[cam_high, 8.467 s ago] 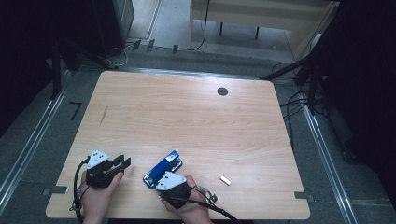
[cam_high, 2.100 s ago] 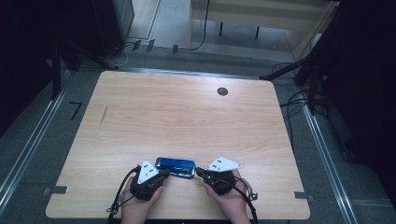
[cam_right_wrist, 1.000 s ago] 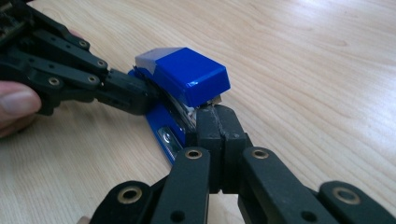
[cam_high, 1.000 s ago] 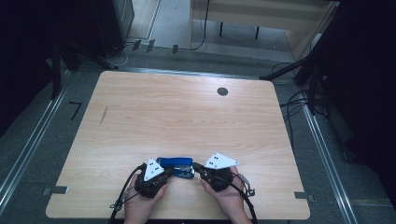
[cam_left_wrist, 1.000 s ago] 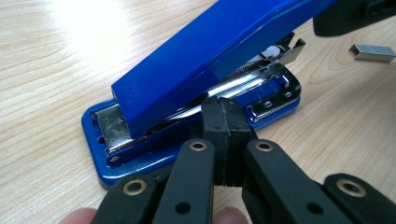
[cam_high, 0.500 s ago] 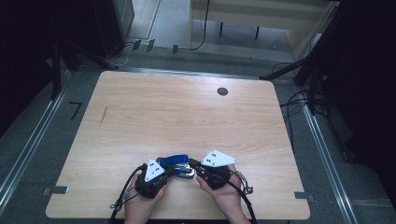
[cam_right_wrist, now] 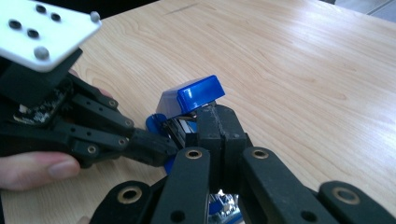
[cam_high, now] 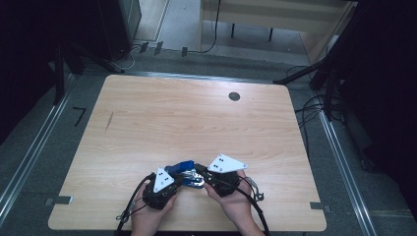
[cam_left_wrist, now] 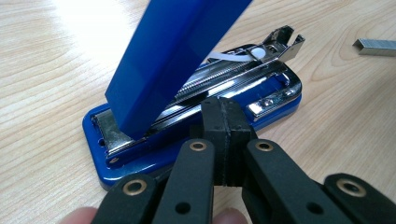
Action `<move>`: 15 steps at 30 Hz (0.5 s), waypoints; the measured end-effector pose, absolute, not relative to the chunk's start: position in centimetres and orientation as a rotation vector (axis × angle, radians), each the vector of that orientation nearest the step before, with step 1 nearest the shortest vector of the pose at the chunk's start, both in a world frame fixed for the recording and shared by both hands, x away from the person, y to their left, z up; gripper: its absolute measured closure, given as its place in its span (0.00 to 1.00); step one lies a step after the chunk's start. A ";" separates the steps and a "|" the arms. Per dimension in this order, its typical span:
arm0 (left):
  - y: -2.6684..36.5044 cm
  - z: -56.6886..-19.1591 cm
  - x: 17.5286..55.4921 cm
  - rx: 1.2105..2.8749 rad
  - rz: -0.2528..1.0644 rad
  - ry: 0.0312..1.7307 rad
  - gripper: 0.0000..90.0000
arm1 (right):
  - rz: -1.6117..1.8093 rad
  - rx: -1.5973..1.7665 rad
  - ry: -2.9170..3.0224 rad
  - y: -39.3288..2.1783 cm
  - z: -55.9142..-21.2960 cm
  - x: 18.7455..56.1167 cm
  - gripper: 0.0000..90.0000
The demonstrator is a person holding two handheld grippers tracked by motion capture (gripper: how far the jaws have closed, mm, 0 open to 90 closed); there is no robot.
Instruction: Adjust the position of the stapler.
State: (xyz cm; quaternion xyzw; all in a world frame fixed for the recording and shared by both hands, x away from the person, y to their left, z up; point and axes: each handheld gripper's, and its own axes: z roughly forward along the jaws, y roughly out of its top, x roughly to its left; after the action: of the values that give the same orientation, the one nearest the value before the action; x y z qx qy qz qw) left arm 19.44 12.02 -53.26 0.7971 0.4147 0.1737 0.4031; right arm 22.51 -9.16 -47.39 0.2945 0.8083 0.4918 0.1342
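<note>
Near the front edge of the table [cam_high: 147, 118], between the person's two hands, sits a blue stapler [cam_high: 187, 173] with its lid swung up off the metal magazine. Its base lies flat on the wood.

By my judgement it will handle as a small, stiff, fairly light thing: hard plastic over slick chromed steel, likely to skid on the smooth top unless the base is pinned. The hinged lid moves freely, so the base's sides or the lid's tip look the best places to hold; the shiny magazine would slip.

Both hands rest low on the table, palms down, grippers aimed inward at each other with the stapler between.

From its own view, the left gripper [cam_left_wrist: 223, 135] has its jaws pressed together against the side of the base, with nothing visibly between them. The right gripper [cam_right_wrist: 219, 140] also has jaws together, under the raised lid's tip; whether it pinches anything I cannot tell.

A strip of staples [cam_left_wrist: 376, 46] lies apart on the wood.
</note>
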 end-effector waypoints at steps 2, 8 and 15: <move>12.0 -53.3 19.5 2.010 0.434 1.047 1.00 | 1.428 0.847 2.341 -8.9 -47.2 22.5 1.00; 12.0 -53.3 19.5 2.008 0.432 1.048 1.00 | 1.430 0.825 2.341 -8.3 -46.6 22.7 1.00; 12.0 -53.3 19.5 2.007 0.433 1.050 1.00 | 1.446 0.821 2.338 -7.8 -46.3 22.8 1.00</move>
State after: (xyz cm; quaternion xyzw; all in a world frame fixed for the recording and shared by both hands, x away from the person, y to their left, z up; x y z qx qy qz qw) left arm 19.48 12.02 -53.28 0.7956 0.4160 0.1717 0.4057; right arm 22.75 -7.85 -46.34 0.2835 0.8073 0.4994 0.1356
